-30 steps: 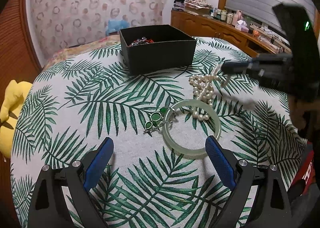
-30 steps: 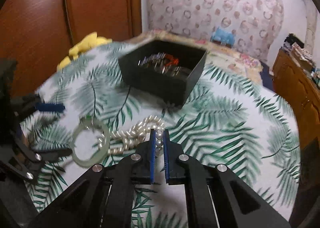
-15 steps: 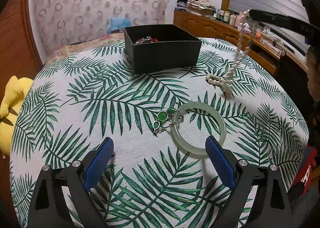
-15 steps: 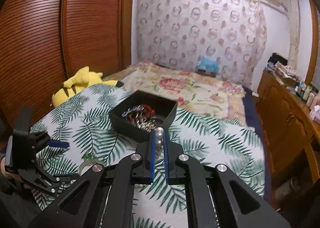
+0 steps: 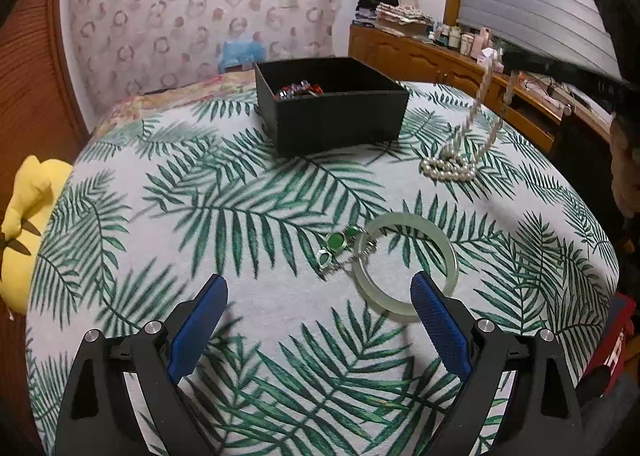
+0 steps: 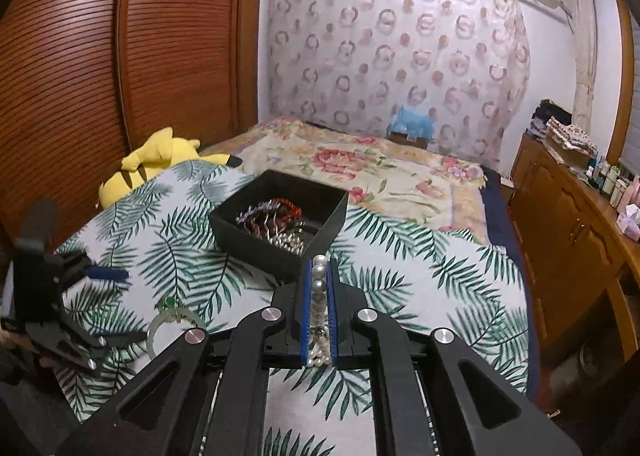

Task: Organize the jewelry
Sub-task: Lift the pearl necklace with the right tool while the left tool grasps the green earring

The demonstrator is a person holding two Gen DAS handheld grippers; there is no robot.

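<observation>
right hand-held gripper (image 6: 319,276) clamped on pearls (image 5: 452,164), strand partly raised off worktop (image 5: 240,216), evidently bound for box (image 5: 332,112); left hand-held gripper (image 5: 320,320) open, idle.

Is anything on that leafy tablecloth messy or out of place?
Only the pearl necklace: the right gripper pinches one end, so it hangs half lifted, its other end heaped on the cloth. The jade bangle lies flat.

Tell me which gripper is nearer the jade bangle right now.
Left. The left gripper hovers open just before the jade bangle; the right gripper is raised beyond it, shut on the pearl necklace.
</observation>
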